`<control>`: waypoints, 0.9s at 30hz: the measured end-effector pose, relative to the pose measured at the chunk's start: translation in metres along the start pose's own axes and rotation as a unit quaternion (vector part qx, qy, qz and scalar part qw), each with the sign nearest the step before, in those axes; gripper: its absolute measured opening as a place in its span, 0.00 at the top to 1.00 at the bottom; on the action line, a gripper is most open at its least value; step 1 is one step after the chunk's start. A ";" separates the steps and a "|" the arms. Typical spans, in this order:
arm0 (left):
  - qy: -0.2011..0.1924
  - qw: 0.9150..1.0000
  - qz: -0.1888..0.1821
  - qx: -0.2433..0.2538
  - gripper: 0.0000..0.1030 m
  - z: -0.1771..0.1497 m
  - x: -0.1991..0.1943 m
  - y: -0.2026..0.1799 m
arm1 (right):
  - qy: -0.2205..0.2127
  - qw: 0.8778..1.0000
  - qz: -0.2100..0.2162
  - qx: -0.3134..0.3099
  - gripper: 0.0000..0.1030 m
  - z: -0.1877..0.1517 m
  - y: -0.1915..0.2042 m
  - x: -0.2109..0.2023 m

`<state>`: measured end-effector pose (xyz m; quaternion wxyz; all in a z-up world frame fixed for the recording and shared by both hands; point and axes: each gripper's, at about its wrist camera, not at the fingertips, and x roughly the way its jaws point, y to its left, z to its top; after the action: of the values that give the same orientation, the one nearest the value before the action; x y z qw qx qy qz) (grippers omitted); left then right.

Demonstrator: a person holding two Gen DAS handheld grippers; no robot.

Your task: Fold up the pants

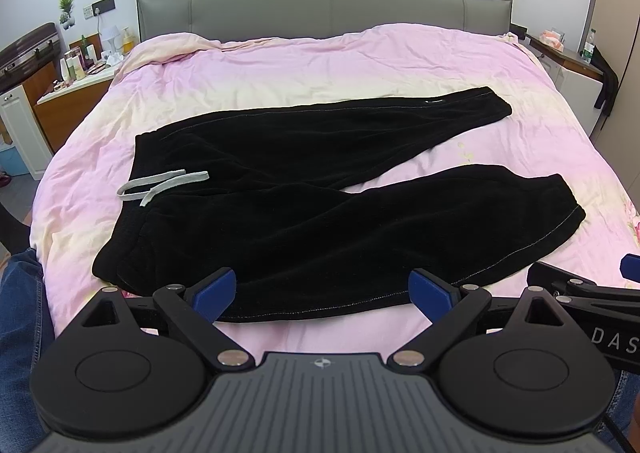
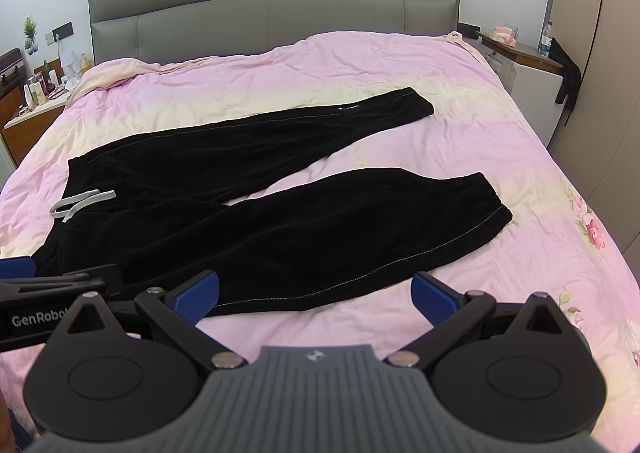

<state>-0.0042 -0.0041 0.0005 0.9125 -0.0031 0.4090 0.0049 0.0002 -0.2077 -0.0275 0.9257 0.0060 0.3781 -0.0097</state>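
Two splayed legs, black pants

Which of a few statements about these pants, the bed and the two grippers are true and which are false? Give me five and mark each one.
1. The black pants lie spread on the pink bedcover with their legs apart. True.
2. The left gripper is clamped on the waistband. False: it is open and holds nothing.
3. The grey drawstring lies at the waist end, on the left. True.
4. The pants are already folded in half. False: both legs lie unfolded.
5. The right gripper is open, near the lower edge of the nearer leg. True.
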 end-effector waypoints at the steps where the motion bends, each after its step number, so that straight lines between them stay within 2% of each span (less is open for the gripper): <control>1: 0.000 1.000 0.000 0.000 0.00 0.000 0.000 0.000 | 0.000 1.000 0.000 0.000 0.05 0.000 0.000 0.000; 27: 0.005 1.000 -0.003 0.001 0.00 0.000 0.003 -0.001 | -0.001 1.000 -0.006 -0.006 0.05 0.000 0.003 0.001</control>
<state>-0.0020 -0.0054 -0.0012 0.9106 -0.0035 0.4132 0.0013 0.0008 -0.2044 -0.0283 0.9261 -0.0016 0.3771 -0.0126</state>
